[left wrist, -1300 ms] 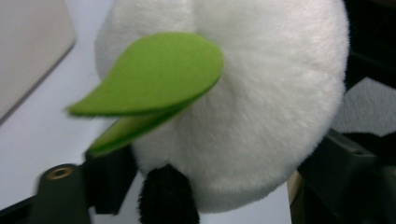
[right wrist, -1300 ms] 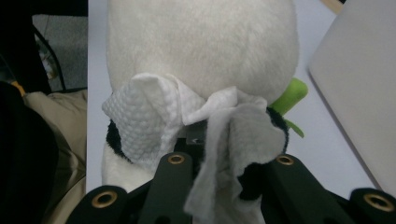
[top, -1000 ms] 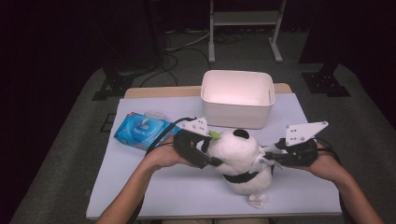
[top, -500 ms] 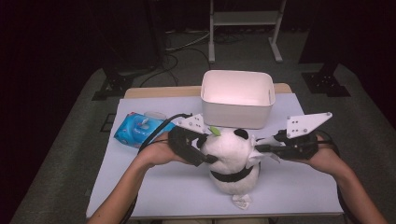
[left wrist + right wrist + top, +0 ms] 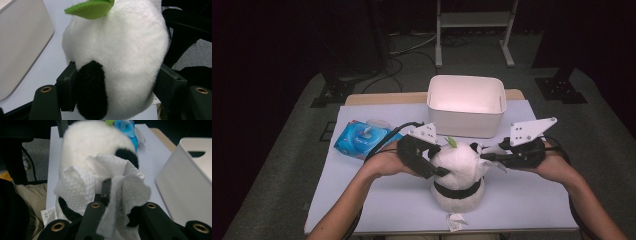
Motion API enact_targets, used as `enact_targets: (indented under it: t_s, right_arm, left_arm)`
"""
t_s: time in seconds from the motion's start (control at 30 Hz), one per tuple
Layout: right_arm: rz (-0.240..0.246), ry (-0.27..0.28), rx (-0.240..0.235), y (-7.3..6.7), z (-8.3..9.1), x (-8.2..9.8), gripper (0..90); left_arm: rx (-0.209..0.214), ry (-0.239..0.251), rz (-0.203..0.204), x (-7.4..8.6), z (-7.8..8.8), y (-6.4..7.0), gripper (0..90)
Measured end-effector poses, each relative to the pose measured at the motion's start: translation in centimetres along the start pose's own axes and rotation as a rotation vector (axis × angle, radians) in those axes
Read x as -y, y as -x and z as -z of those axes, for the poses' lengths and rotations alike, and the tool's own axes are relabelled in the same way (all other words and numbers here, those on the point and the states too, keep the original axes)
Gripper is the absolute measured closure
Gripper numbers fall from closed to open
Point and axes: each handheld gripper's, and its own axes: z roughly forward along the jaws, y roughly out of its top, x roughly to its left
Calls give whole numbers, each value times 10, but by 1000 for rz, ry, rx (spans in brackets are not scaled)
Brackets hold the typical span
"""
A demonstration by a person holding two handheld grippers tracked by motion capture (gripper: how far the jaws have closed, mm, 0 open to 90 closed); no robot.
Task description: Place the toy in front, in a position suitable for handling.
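Job: wiping a stuffed panda toy clean with a wet wipe.

Panda toy (image 5: 460, 172): it sits upright near the front edge of the tabletop (image 5: 377, 200), about in the middle, with a green leaf (image 5: 451, 142) on top of its head.

Left gripper (image 5: 432, 165): its two jaws squeeze the panda's white head from both sides, one by a black ear (image 5: 91, 90), so the toy cannot wobble.

Right gripper (image 5: 486, 156): its jaws are pressed together on a white wipe (image 5: 105, 192). The wipe is bunched up and rests against the side of the panda's head.

Done so far: a wipe is out and in the gripper, the panda is held steady, and the wipe is on the fur.

Left to do: I think the rubbing is only in the middle. The rest of the head and the body likely need a wipe too. Then the used wipe has to go somewhere, maybe in the white bin (image 5: 466, 104).

Other things: the blue pack of wipes (image 5: 364, 138) lies near the left edge. The white bin stands at the back edge and looks empty.
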Motion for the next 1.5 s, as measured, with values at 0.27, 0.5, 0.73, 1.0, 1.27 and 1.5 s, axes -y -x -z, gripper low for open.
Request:
enact_targets:
  t_s: [0.27, 0.5, 0.73, 1.0, 1.27, 1.5]
  right_arm:
    - [-84, -15, -10, 1, -9, 39, 790]
    - [-115, -7, -14, 1, -7, 46, 790]
    - [-81, 35, 2, 4, 7, 23, 790]
    - [2, 35, 8, 4, 14, -19, 790]
    - [89, -43, -3, 0, 2, -50, 790]
    - [70, -76, -15, 1, 3, -45, 788]
  left_arm:
    - [5, 23, 11, 3, -1, -2, 288]
    - [8, 33, 10, 1, -5, -2, 284]
    - [6, 33, 4, -2, -7, 0, 281]
    - [6, 20, -14, -10, -13, 3, 279]
    - [10, 18, -19, -15, -17, 5, 270]
    - [28, 54, -16, -7, -17, 2, 177]
